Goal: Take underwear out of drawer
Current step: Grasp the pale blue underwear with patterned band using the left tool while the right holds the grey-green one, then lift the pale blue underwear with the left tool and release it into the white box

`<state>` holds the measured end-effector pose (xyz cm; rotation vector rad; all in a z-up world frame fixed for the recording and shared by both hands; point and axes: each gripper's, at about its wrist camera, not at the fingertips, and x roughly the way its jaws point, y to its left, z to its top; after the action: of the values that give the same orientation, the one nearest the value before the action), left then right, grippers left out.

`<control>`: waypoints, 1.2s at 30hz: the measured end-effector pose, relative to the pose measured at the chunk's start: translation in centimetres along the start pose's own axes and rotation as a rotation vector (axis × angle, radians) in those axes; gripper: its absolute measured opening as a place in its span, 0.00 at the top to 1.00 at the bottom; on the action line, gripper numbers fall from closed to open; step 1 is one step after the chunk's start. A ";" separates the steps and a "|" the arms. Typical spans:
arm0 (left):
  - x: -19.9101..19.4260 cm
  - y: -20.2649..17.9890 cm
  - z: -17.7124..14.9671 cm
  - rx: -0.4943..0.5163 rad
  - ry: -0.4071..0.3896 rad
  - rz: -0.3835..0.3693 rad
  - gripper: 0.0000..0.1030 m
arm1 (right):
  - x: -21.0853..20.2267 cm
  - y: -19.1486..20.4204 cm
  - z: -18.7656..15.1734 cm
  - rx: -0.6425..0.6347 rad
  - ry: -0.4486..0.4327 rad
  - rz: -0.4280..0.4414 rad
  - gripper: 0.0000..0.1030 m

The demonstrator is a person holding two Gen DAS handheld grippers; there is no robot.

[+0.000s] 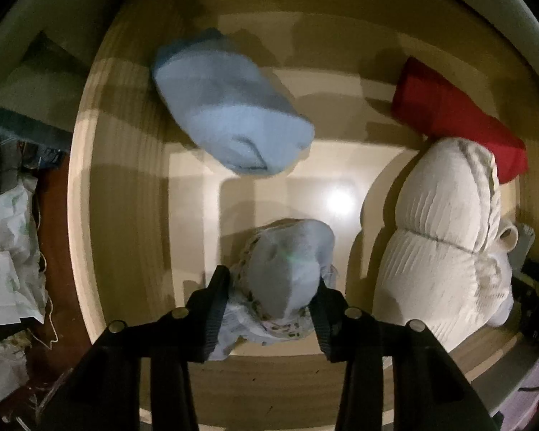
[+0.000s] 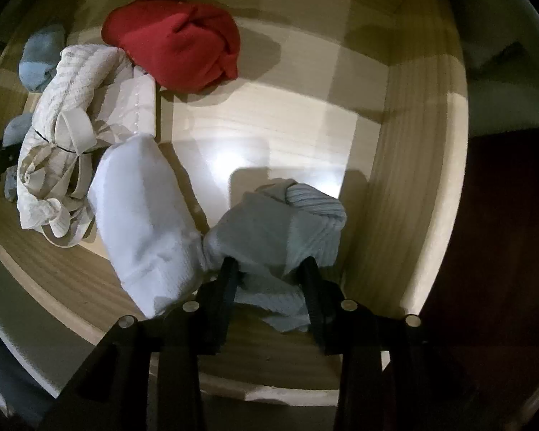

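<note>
I reach down into the drawer (image 1: 125, 186); my left gripper (image 1: 273, 287) clamps a grey bundle (image 1: 291, 269), low centre, and my right gripper (image 2: 269, 269) clamps a pale-blue bundle (image 2: 276, 230).

Dim, glary, fisheye-warped, dark-edged.

The right gripper (image 2: 269, 269) reaches into a pale wooden drawer (image 2: 413, 165), its two black fingers (image 2: 230, 280) pressed against either side of a rolled pale-blue ribbed garment (image 2: 280, 226) near the drawer's front right corner. Touching that roll on its left lies a folded white cloth bundle (image 2: 143, 222), and beyond it a crumpled cream striped garment with straps (image 2: 64, 143). A red folded garment (image 2: 176, 43) sits toward the back, touching the cream one, and a small blue roll (image 2: 39, 59) lies at the far left.
</note>
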<state>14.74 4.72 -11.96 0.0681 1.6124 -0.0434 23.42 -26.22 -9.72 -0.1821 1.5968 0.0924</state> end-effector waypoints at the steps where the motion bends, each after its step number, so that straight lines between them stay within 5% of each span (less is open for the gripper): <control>1: 0.0 0.1 -0.1 0.000 0.003 -0.002 0.59 | 0.1 0.2 0.1 -0.003 0.002 -0.006 0.64; 8: 0.2 1.0 -0.7 -0.029 0.034 -0.029 0.63 | 0.2 0.9 1.2 -0.022 0.029 -0.020 0.60; 16: -0.1 2.3 -0.4 -0.044 0.034 -0.048 0.69 | -0.4 1.9 2.9 -0.042 0.013 -0.035 0.37; 22: 0.2 1.7 -1.2 -0.047 0.024 -0.061 0.73 | 0.3 3.1 3.8 -0.075 0.028 -0.061 0.35; 26: -0.4 2.1 -1.7 -0.047 0.015 -0.079 0.74 | 0.5 3.7 3.8 -0.094 0.037 -0.065 0.36; 36: 0.0 2.7 -3.3 -0.041 -0.011 -0.104 0.75 | 0.4 4.1 2.3 -0.043 0.053 -0.021 0.60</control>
<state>11.63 7.69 -11.82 -0.0477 1.6047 -0.0905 25.00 -21.81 -10.46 -0.2364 1.6464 0.1061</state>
